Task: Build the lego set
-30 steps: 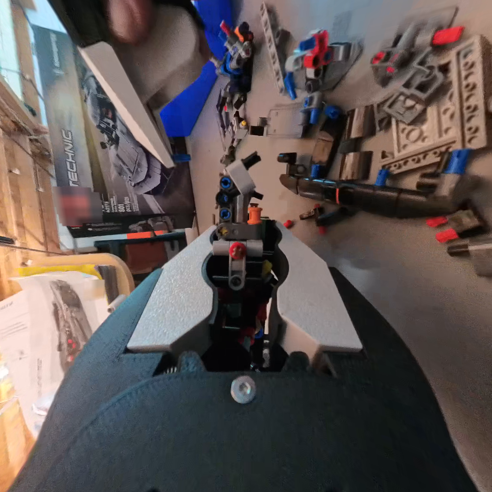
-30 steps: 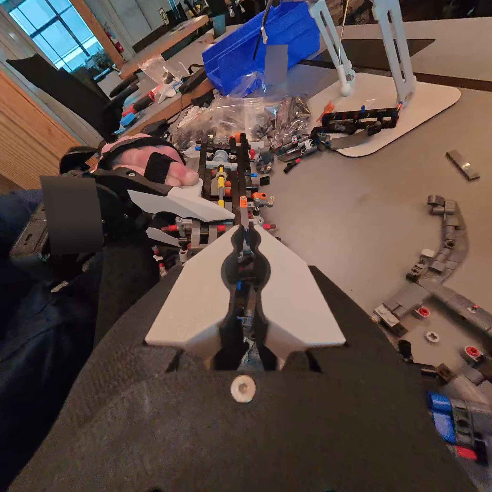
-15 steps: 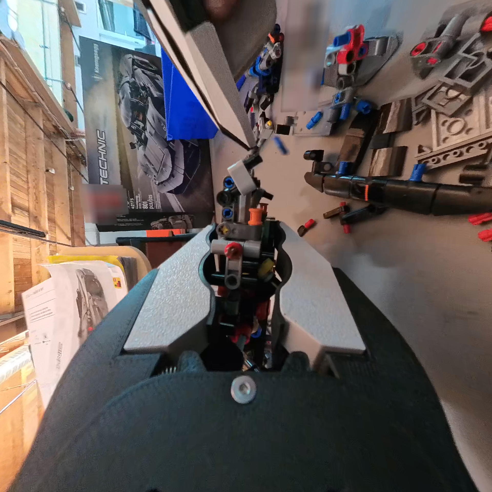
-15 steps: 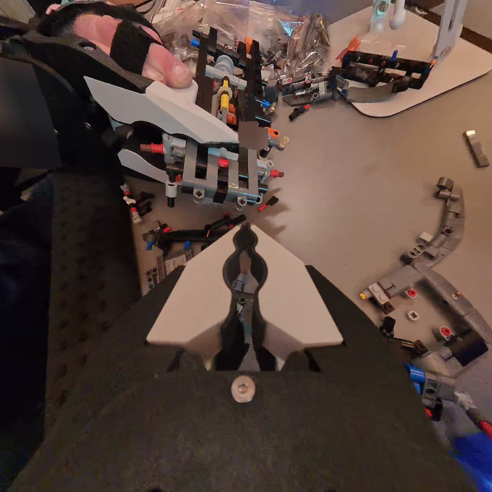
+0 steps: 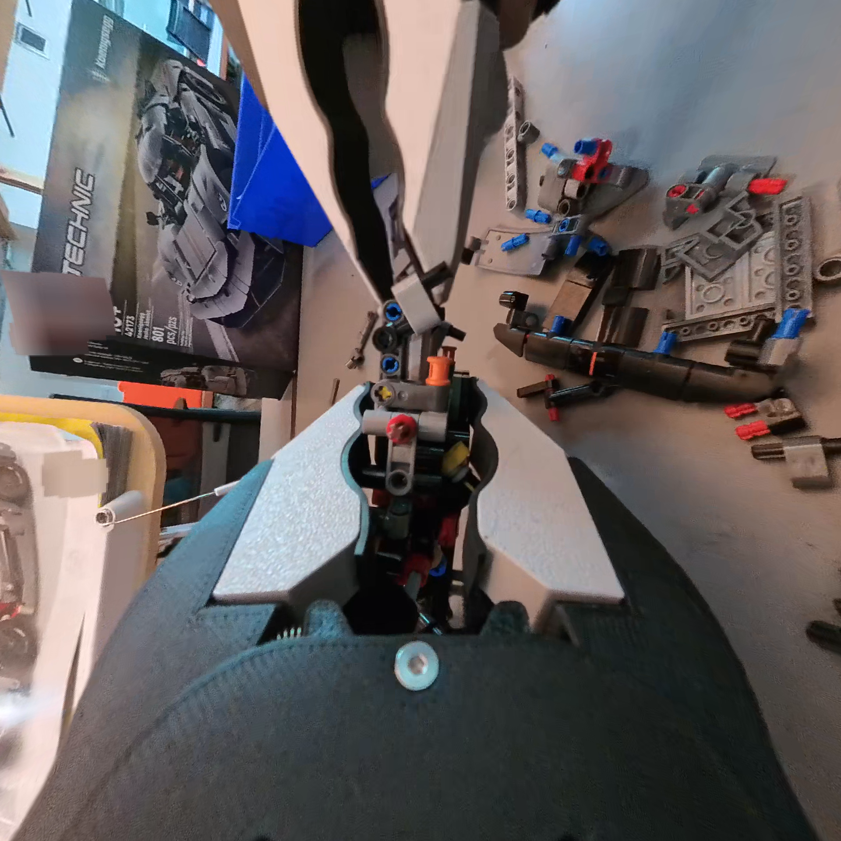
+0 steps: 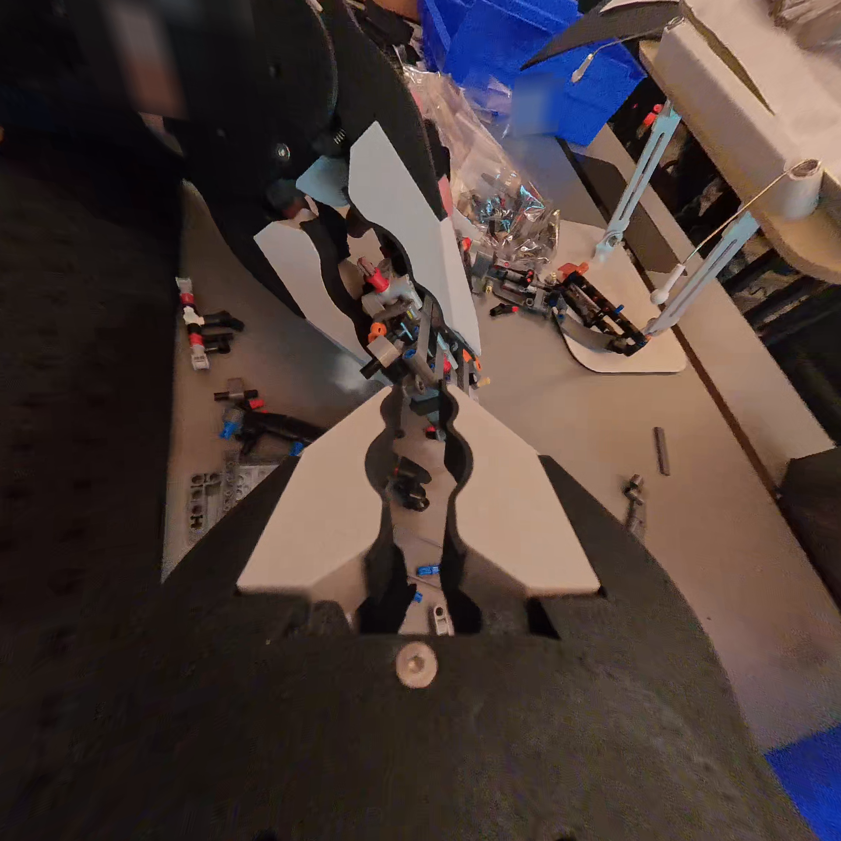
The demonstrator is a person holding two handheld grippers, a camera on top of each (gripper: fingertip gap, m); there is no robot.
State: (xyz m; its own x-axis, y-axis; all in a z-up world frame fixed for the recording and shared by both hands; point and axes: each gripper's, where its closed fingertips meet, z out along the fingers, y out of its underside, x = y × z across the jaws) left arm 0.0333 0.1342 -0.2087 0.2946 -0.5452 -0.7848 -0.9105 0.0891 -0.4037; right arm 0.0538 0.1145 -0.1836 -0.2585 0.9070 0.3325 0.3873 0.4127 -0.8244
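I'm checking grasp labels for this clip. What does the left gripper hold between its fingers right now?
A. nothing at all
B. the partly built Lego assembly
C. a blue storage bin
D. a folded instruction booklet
B: in the left wrist view the left gripper is closed around the partly built Lego assembly, whose grey beams, red pin and orange pin stick out between the fingers.

The right gripper [image 6: 417, 398] fills the lower frame, its tips closed on the near end of the chassis [image 6: 409, 346]. At eleven o'clock the left gripper [image 6: 409, 327] clamps the chassis's far part. Loose pieces [image 6: 255, 423] lie on the table [image 6: 569, 455] at nine o'clock. A bag [image 6: 505, 218] sits at twelve, a white stand [image 6: 628, 359] at two, a blue bin [image 6: 537, 59] at one.
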